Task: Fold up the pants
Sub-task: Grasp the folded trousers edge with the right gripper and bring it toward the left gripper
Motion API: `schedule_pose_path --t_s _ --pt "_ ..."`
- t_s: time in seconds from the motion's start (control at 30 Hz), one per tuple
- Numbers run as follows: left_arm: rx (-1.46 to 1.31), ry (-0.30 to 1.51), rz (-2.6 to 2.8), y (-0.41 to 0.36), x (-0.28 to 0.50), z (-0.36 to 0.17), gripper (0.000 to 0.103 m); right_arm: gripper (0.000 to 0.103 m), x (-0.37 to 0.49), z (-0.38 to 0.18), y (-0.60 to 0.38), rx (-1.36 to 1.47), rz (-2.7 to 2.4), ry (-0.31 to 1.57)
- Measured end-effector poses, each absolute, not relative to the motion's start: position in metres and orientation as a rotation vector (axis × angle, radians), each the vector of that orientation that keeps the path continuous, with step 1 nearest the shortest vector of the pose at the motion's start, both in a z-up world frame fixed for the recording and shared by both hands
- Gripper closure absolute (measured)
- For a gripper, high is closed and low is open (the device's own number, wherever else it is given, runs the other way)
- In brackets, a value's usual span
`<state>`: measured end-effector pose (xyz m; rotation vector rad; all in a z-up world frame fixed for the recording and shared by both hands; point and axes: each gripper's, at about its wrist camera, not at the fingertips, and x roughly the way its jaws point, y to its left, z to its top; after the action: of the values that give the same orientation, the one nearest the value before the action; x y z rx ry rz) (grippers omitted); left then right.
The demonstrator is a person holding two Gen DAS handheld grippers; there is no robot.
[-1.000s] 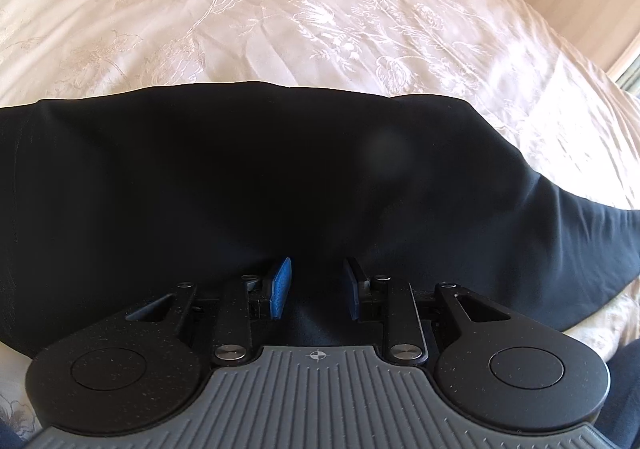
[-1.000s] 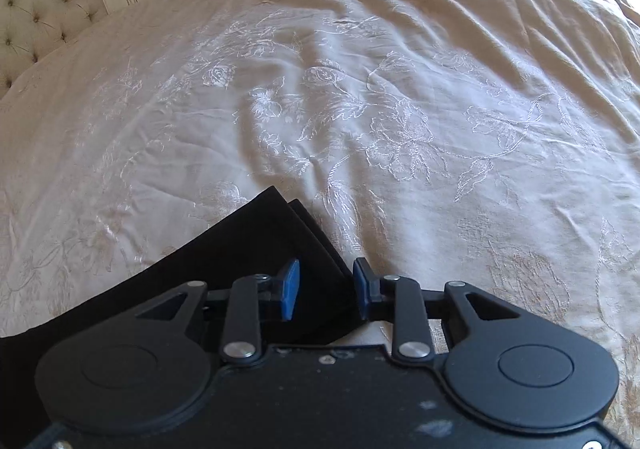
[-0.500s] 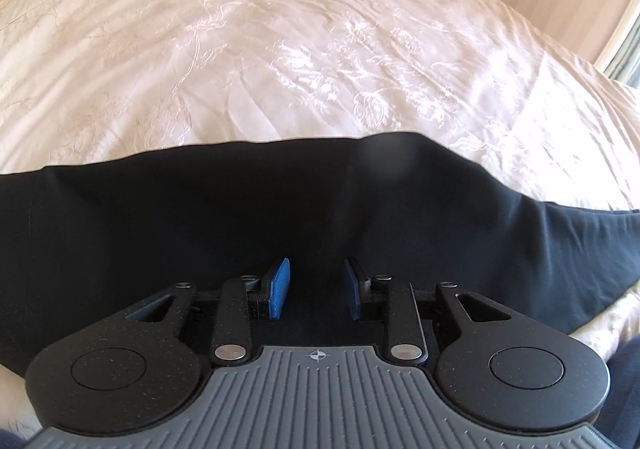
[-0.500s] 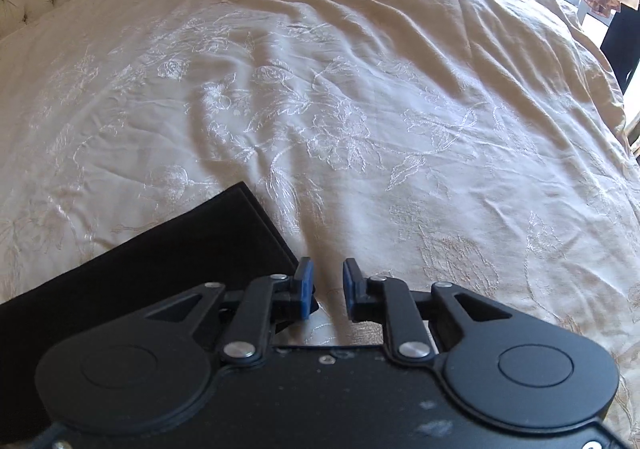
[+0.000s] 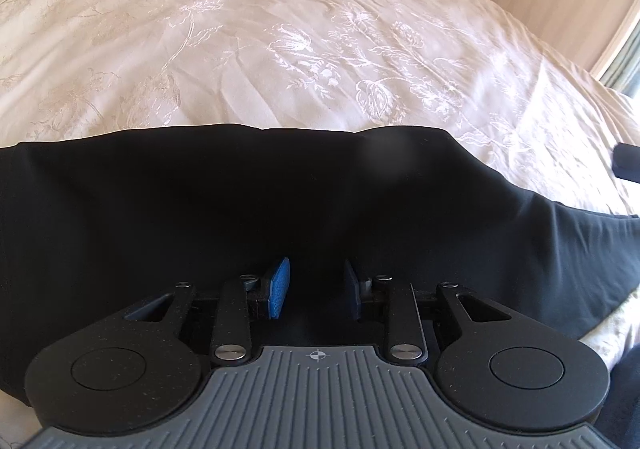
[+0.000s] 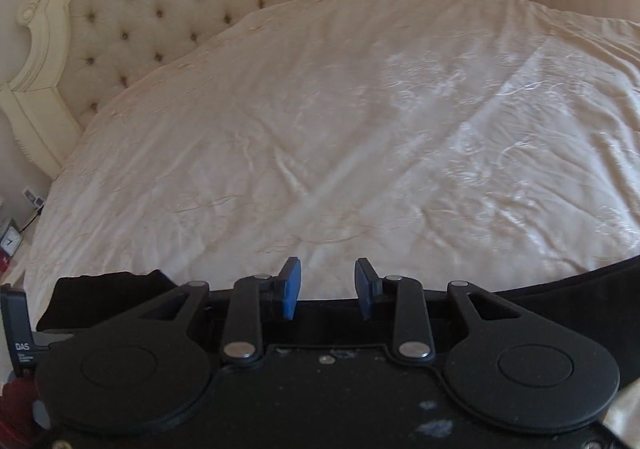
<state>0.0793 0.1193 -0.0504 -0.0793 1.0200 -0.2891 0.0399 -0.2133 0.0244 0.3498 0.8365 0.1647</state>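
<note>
Pants [image 5: 240,217], black, are lying spread across the near edge of the bed [image 5: 280,41], over its cream embroidered cover. Left claw [image 5: 316,285] is hovering over the dark cloth with its blue pads parted and nothing between them. Right claw [image 6: 327,287] is likewise standing apart and holding nothing, pointing toward the tufted headboard [image 6: 160,1]; the blurred view makes it hard to tell whether it is touching the pants' edge below.

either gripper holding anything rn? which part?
Nothing held. Left gripper open over the black pants; right gripper open, nothing between its fingers.
</note>
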Motion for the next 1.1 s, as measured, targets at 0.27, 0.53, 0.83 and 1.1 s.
schedule_pose_path --t_s 0.27,0.53,0.83,1.1 --pt "-0.076 1.009 -0.294 0.117 0.079 -0.053 0.073 0.07 0.109 -0.006 -0.071 0.278 0.405 0.898" --pt "-0.202 1.038 -0.3 0.132 0.086 -0.053 0.073 0.095 0.085 -0.02 -0.048 0.194 0.523 0.875" --pt "-0.245 1.065 -0.295 0.136 0.088 -0.052 0.073 0.097 0.034 -0.04 -0.032 0.029 0.61 0.854" --pt "-0.279 1.09 -0.29 0.143 0.086 -0.056 0.073 0.092 0.031 -0.051 -0.029 0.029 0.575 0.862"
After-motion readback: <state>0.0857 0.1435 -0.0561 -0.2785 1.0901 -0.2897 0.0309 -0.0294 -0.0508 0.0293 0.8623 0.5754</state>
